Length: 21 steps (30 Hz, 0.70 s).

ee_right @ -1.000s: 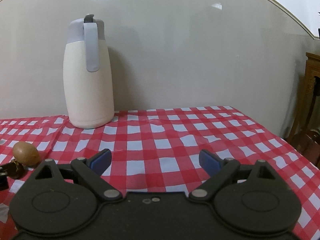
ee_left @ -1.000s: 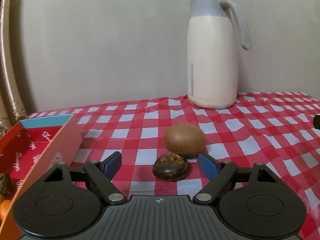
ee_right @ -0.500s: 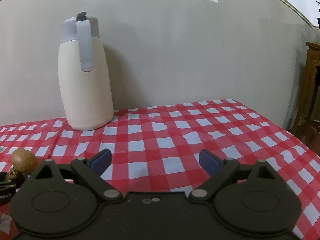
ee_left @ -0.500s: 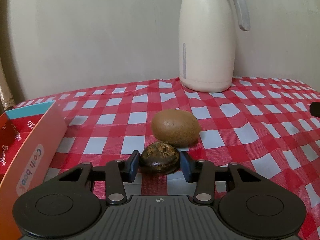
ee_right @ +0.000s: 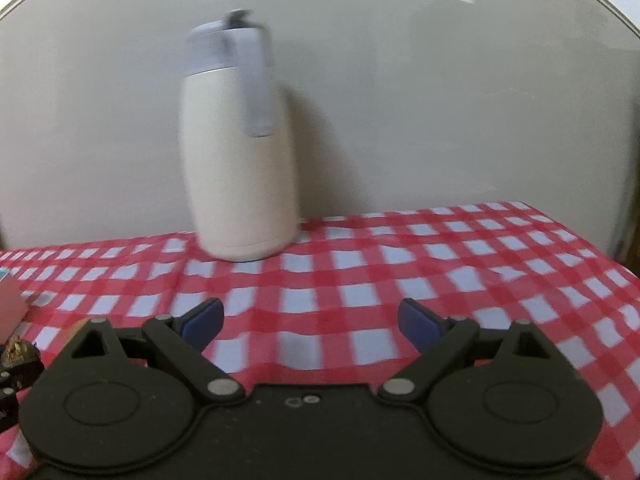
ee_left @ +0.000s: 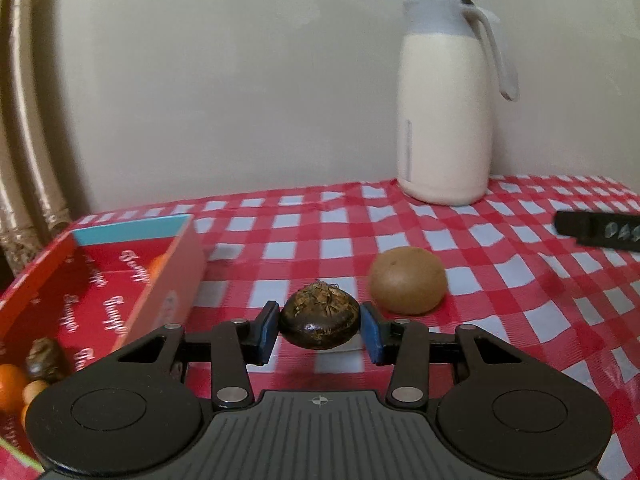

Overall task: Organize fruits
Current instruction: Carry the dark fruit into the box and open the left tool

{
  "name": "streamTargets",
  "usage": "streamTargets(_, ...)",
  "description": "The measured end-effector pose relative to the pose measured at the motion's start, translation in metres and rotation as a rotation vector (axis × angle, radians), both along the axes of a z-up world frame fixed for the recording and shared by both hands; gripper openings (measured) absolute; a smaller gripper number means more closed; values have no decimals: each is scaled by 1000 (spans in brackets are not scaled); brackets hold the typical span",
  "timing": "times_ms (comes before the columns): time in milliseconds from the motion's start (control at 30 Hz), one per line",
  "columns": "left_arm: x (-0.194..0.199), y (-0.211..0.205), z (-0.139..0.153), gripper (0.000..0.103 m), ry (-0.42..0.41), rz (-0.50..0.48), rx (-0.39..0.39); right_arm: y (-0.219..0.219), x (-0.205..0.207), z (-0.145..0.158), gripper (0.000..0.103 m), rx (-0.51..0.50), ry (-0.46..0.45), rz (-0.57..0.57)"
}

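Two grippers share the checked worktop (ee_left: 500, 280). Left gripper (ee_left: 319, 327): both blue pads press the sides of a dark, rounded fruit (ee_left: 319, 326) with a dry, fibrous crown, probably a water chestnut; it seems raised just clear of the cloth, though contact beneath is hidden. Its jaws narrowed onto the fruit within the last second. Right gripper (ee_right: 311, 320): jaws spread wide, nothing between them, over bare cloth. A brown kiwi (ee_left: 407, 280) lies at two o'clock from the held fruit, near but apart. The red box (ee_left: 176, 280), at nine to ten o'clock, already holds orange fruits (ee_left: 11, 386) and another dark one (ee_left: 45, 360). A cream jug (ee_left: 446, 120) stands at the far edge, at one o'clock. Handling, as judged: the held fruit looks light, firm and glossy, hence liable to slip; the hold across its widest girth, below the crumbly crown, suits it. The kiwi looks softer and bruisable, best taken gently across its short axis.
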<state>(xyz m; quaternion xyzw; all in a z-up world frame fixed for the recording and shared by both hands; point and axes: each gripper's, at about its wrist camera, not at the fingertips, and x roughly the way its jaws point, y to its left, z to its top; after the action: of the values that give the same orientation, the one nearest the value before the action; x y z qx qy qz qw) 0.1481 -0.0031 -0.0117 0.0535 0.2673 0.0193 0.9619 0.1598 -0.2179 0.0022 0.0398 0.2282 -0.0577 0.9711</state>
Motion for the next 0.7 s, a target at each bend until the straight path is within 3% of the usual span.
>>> streamTargets(167, -21, 15, 13, 44, -39, 28, 2, 22, -3, 2, 94, -16, -9, 55)
streamTargets(467, -49, 36, 31, 44, -89, 57, -11, 23, -16, 9, 93, 3, -16, 43)
streamTargets(700, -63, 69, 38, 44, -109, 124, -7, 48, -25, 19, 93, -8, -36, 86)
